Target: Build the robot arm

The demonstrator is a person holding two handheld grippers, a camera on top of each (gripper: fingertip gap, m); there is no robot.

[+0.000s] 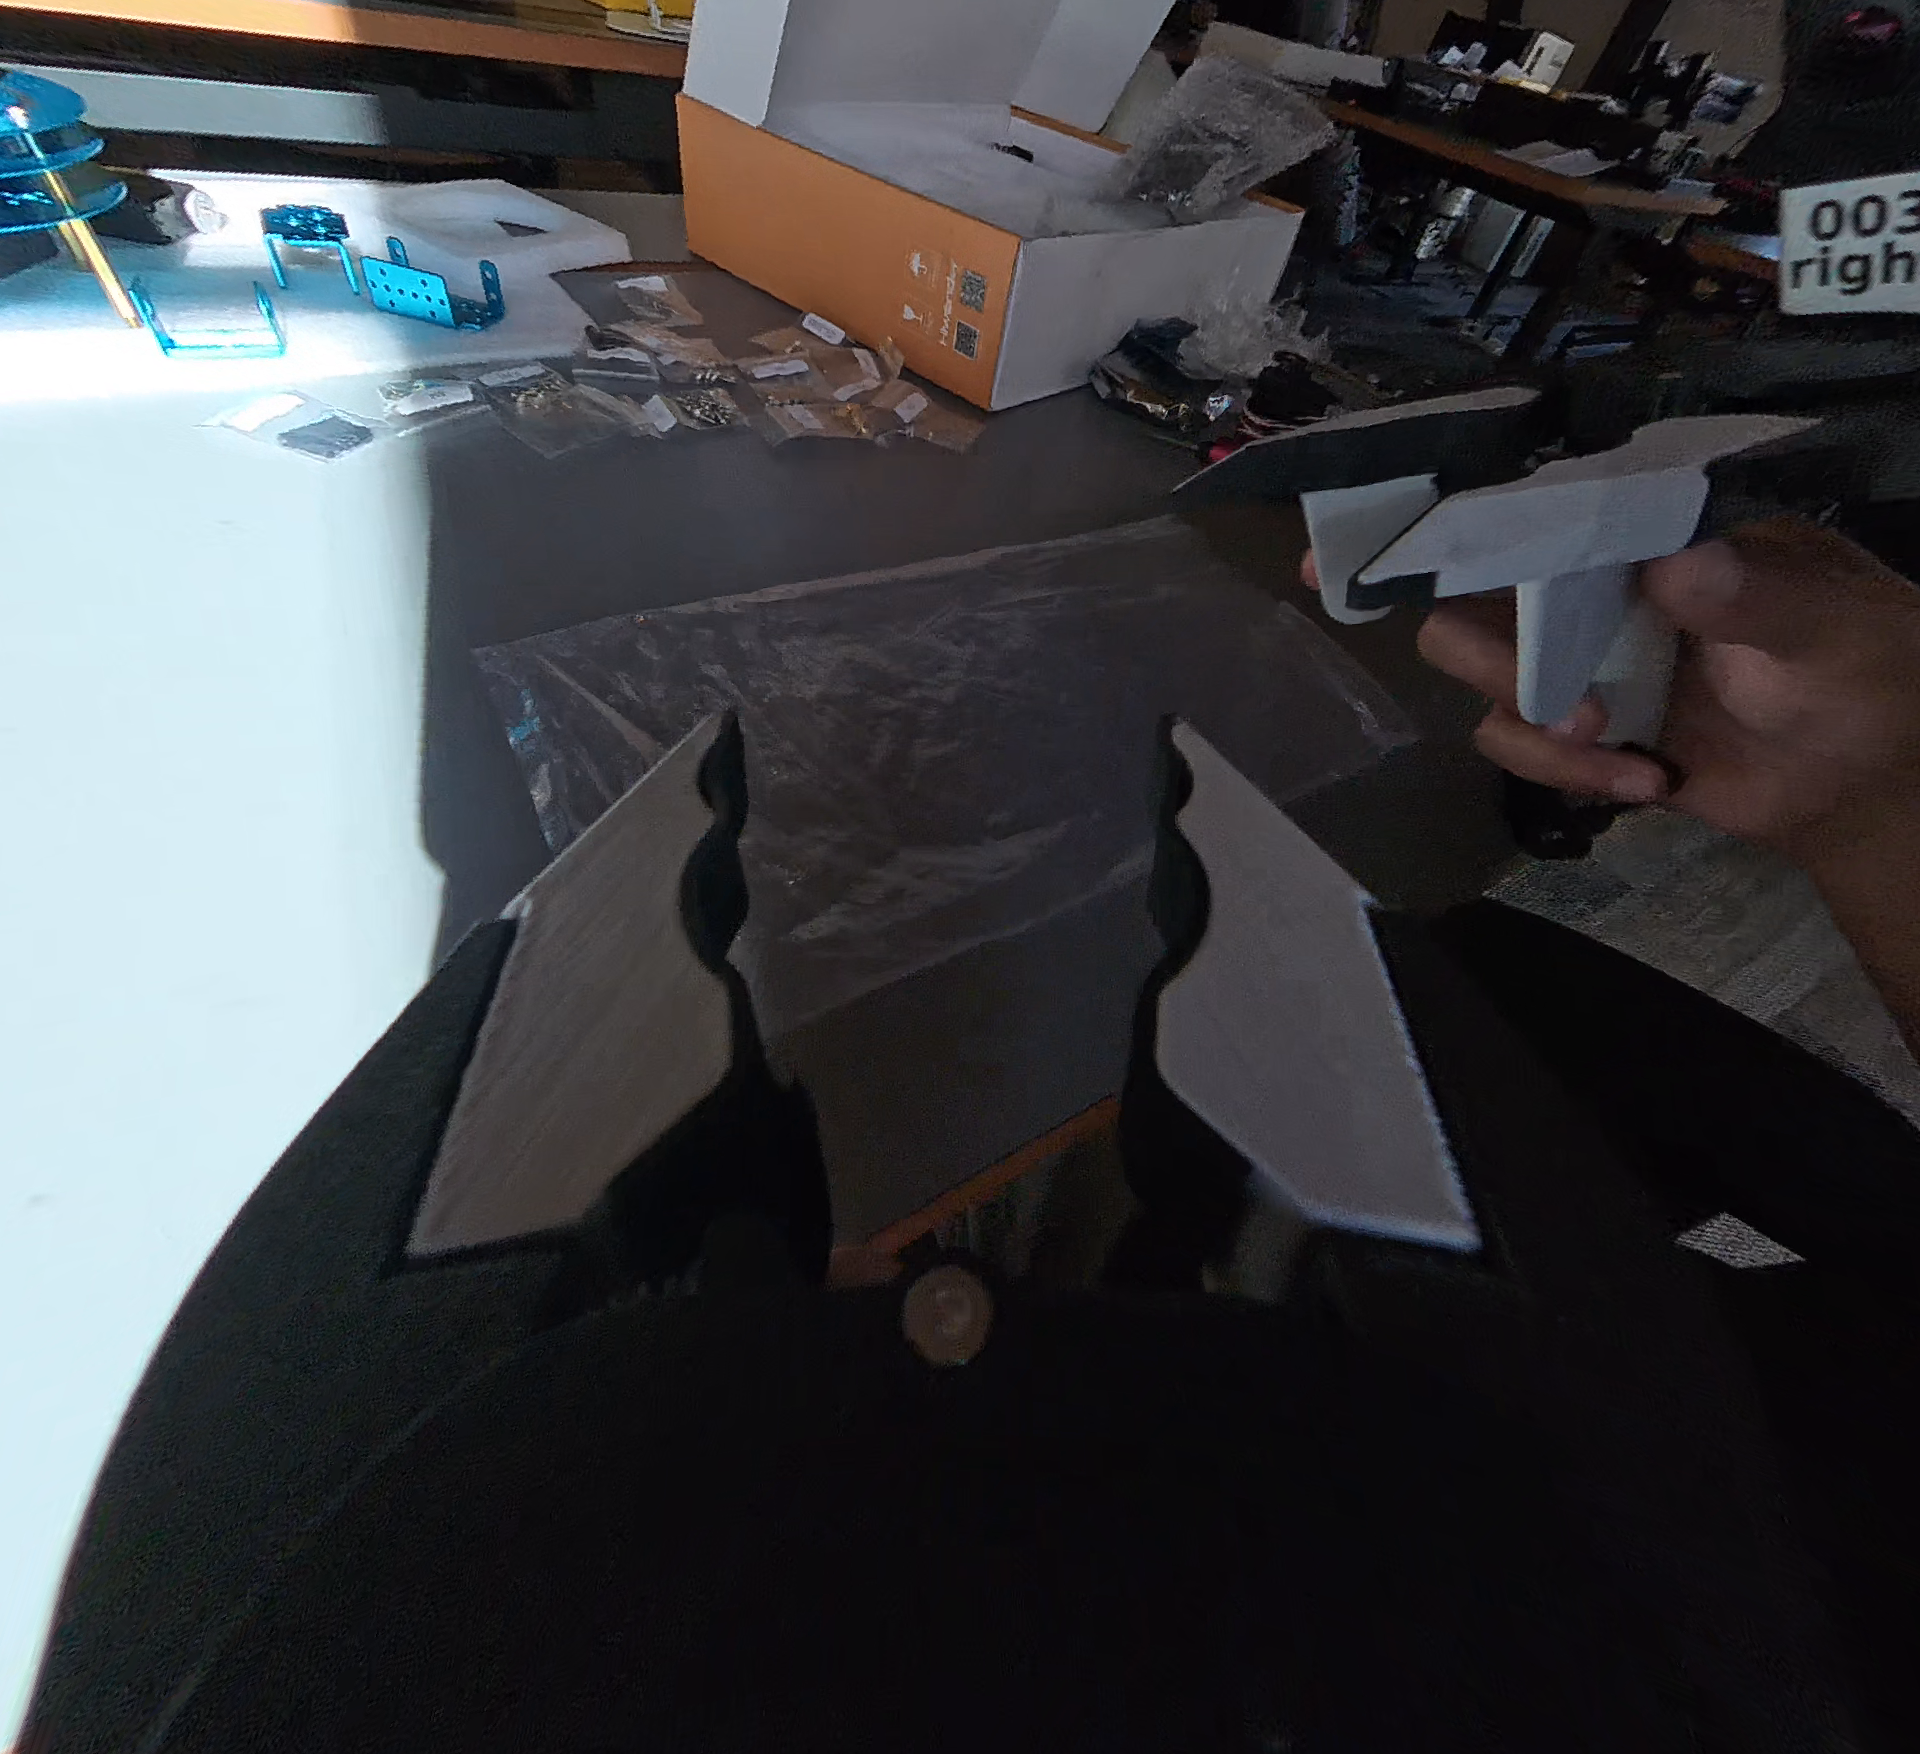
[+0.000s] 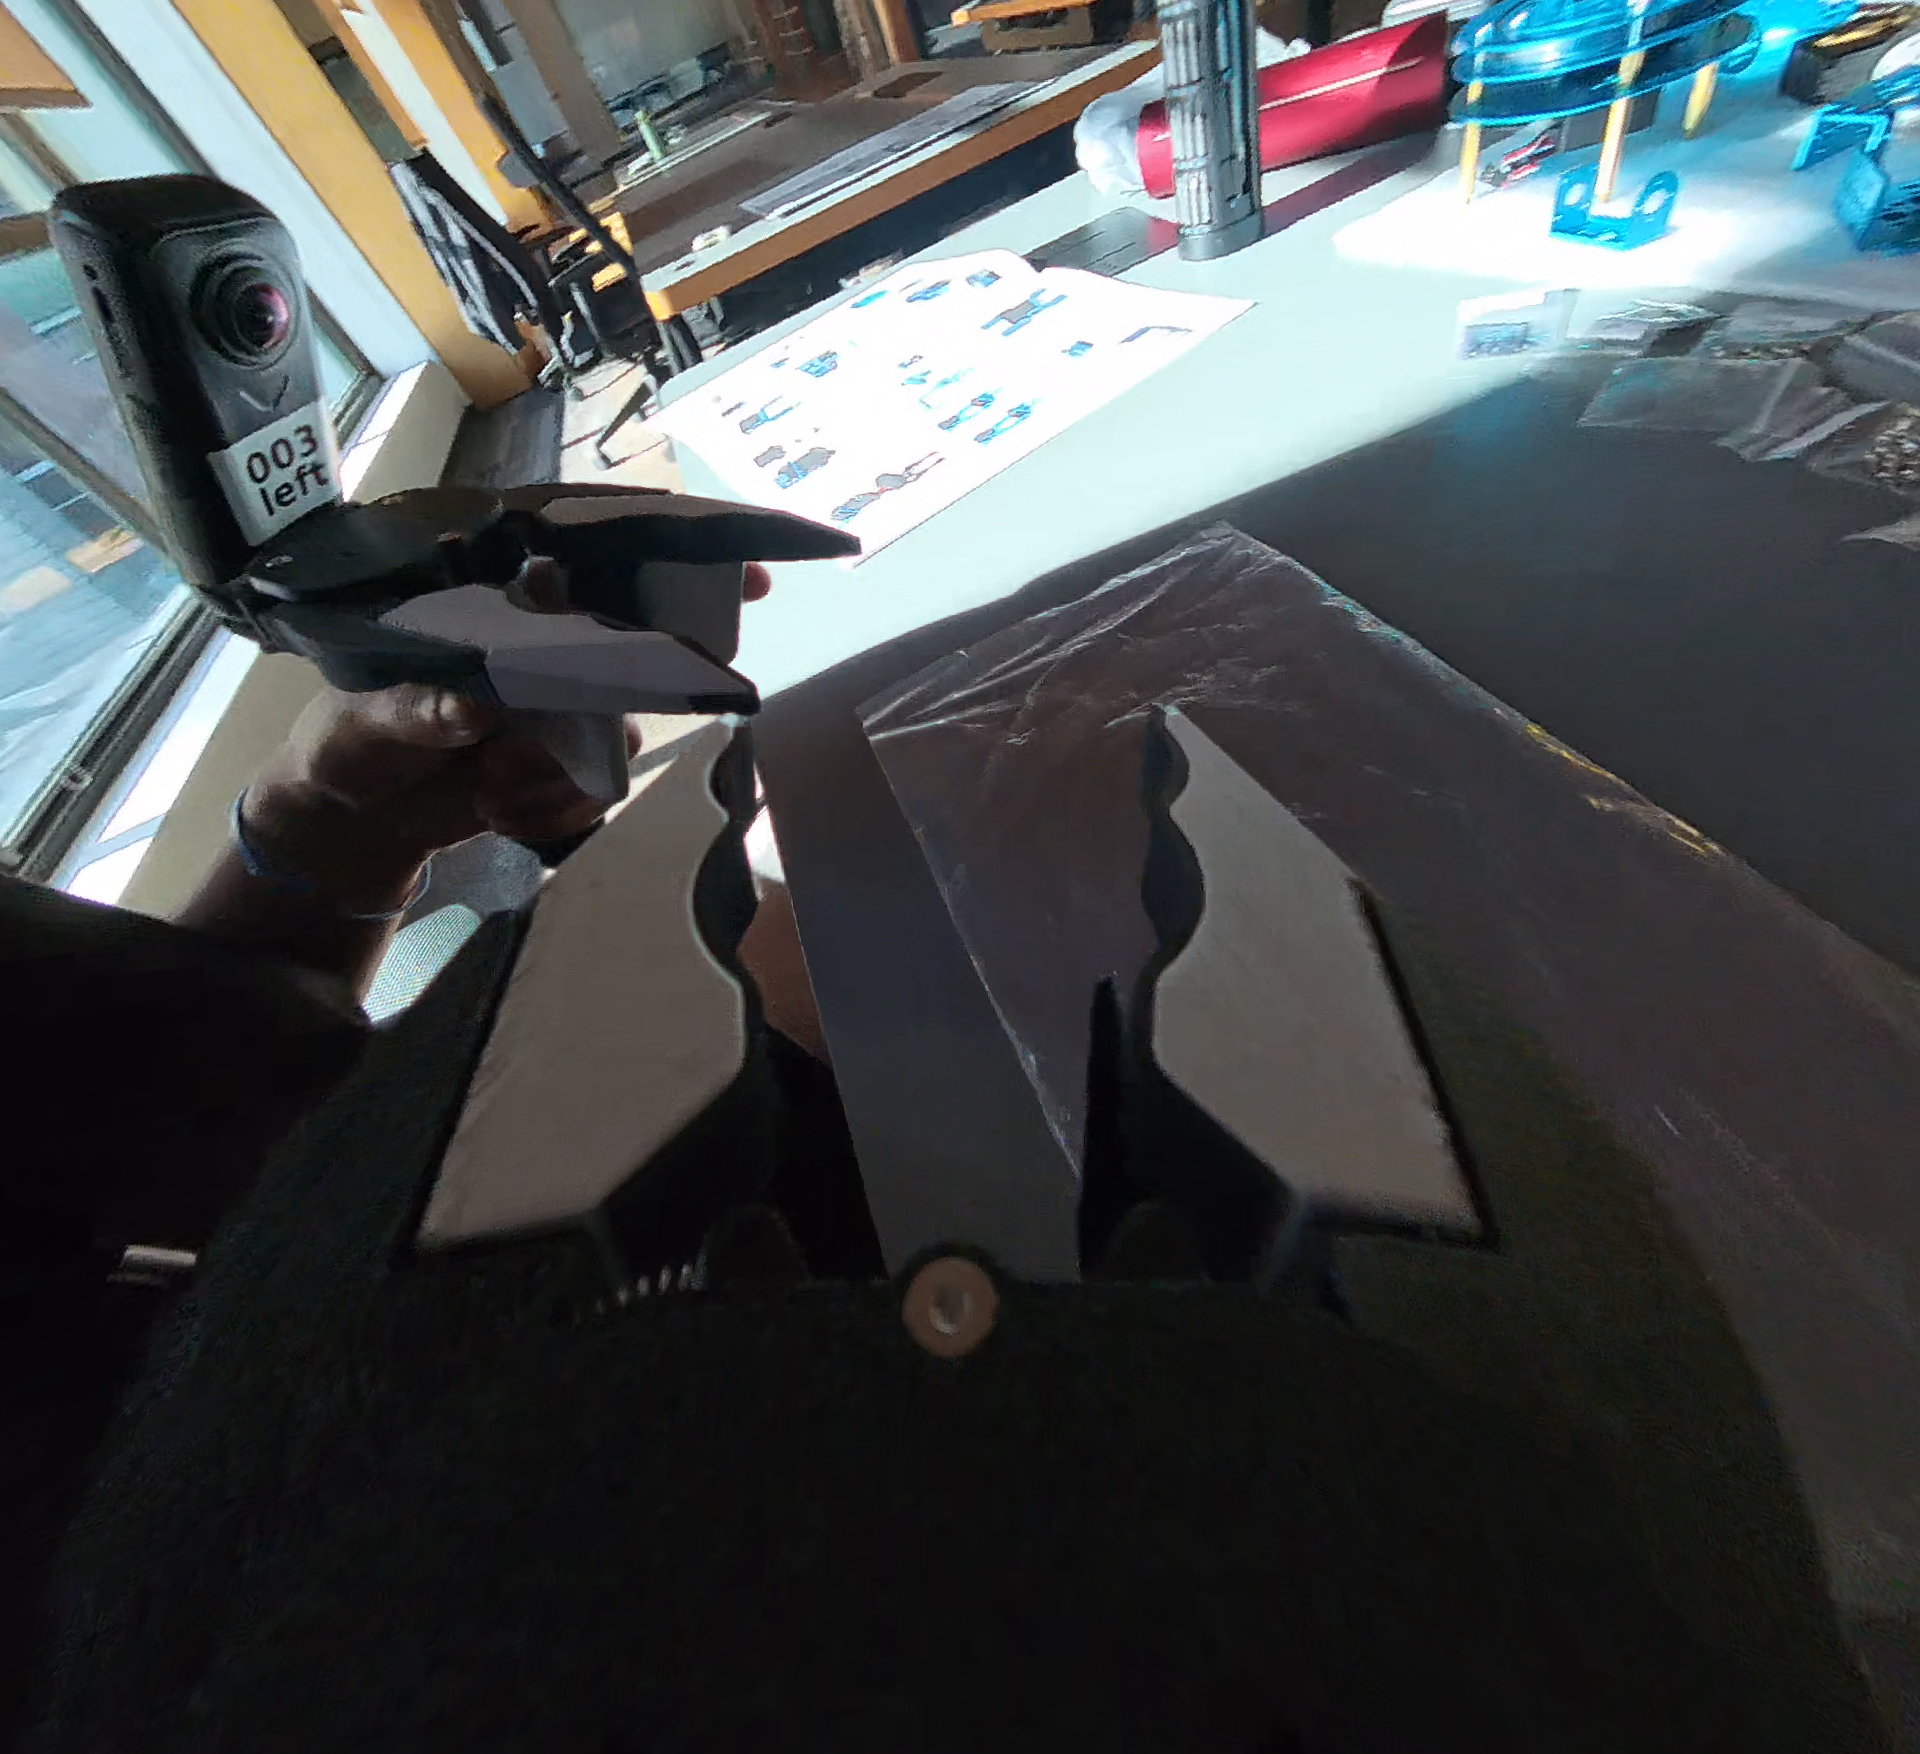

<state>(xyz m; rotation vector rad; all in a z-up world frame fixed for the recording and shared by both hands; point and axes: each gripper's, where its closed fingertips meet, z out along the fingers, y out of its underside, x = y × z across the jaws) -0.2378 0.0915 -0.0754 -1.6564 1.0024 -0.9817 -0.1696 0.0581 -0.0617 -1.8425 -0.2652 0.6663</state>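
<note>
My left gripper [image 1: 954, 738] is open and empty. It hovers over a large clear plastic bag [image 1: 935, 665] that lies flat on the table [image 1: 208, 769]. My right gripper [image 2: 948, 733] is also open and empty, above the near left corner of the same bag [image 2: 1299, 717]. Each gripper shows in the other's view, held in a hand with its jaws apart: the right one [image 1: 1340, 520] to the upper right, the left one [image 2: 769, 624] to the upper left. Neither touches the bag.
An open orange-and-white box [image 1: 862, 260] stands at the back. Several small bags of hardware [image 1: 675, 385] lie in front of it, with blue metal brackets [image 1: 416, 291] to their left. A printed sheet [image 2: 935, 395], a black cylinder [image 2: 1210, 63], a red tube [image 2: 1340, 83] and a blue acrylic frame [image 2: 1621, 21] stand farther off.
</note>
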